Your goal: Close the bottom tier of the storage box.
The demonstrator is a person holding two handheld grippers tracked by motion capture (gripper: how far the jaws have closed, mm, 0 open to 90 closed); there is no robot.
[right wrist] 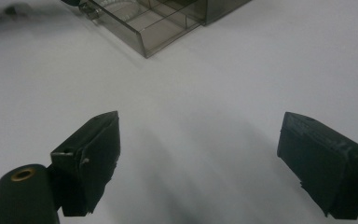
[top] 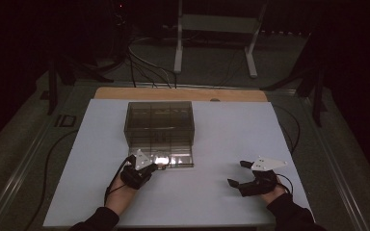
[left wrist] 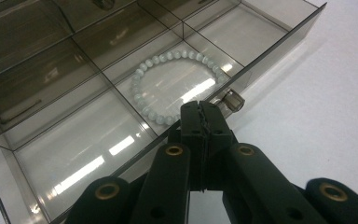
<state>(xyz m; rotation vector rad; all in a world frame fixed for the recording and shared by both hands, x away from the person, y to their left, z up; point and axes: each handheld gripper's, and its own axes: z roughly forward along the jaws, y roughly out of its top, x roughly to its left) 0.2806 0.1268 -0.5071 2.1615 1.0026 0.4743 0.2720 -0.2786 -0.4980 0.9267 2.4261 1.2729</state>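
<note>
Tongs at a smoked drawer box, one pair clenched at its pulled-out tray and the other released on the bare desk.

Left gripper (top: 155, 166) sits near the desk's (top: 212, 192) front edge, left of centre, its jaws pressed together with nothing visibly between them, the tips right at the front wall of the open drawer (left wrist: 74, 154), just beside the small knob (left wrist: 233, 100). Inside that drawer, in the middle front compartment, a pale bead bracelet (left wrist: 142, 100) lies flat in a ring. Behind it stands the dark translucent drawer box (top: 160, 120), toward the middle of the desk. Right gripper (top: 239, 173) rests well apart near the front right corner, jaws spread wide, holding nothing.
</note>
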